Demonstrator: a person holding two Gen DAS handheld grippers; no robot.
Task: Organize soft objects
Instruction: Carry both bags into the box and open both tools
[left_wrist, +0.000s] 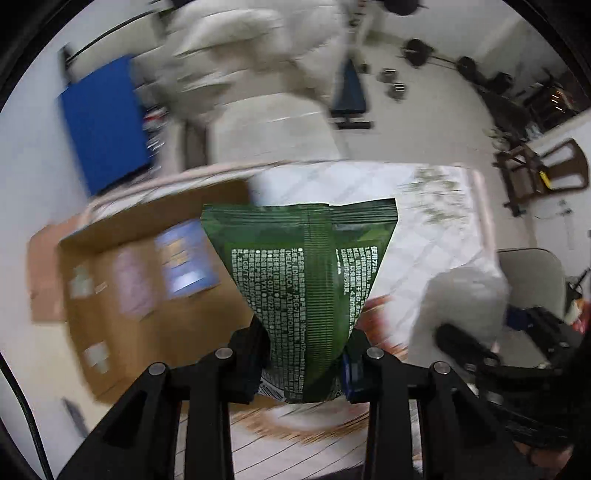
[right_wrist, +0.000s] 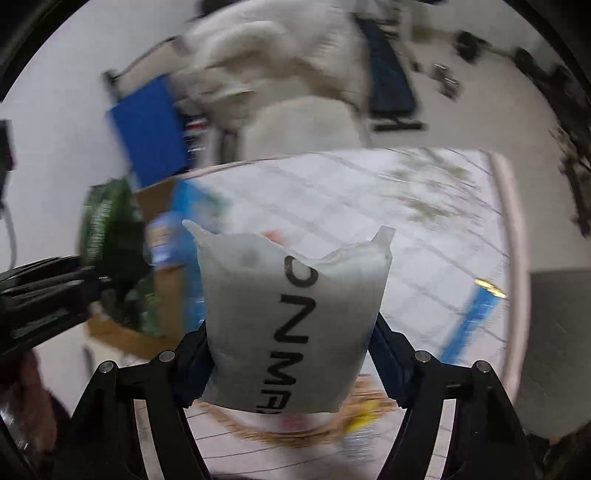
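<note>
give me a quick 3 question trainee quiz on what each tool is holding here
1. True or false: the left tool is shut on a green packet.
2. What does the right tool hold?
A. a blue book
B. a white pouch with black letters
C. nothing
3. In the left wrist view, on which side of the green packet does the cardboard box lie?

Key
1. True.
2. B, the white pouch.
3. On its left; the box is open, with flat packets inside, too blurred to name.
</note>
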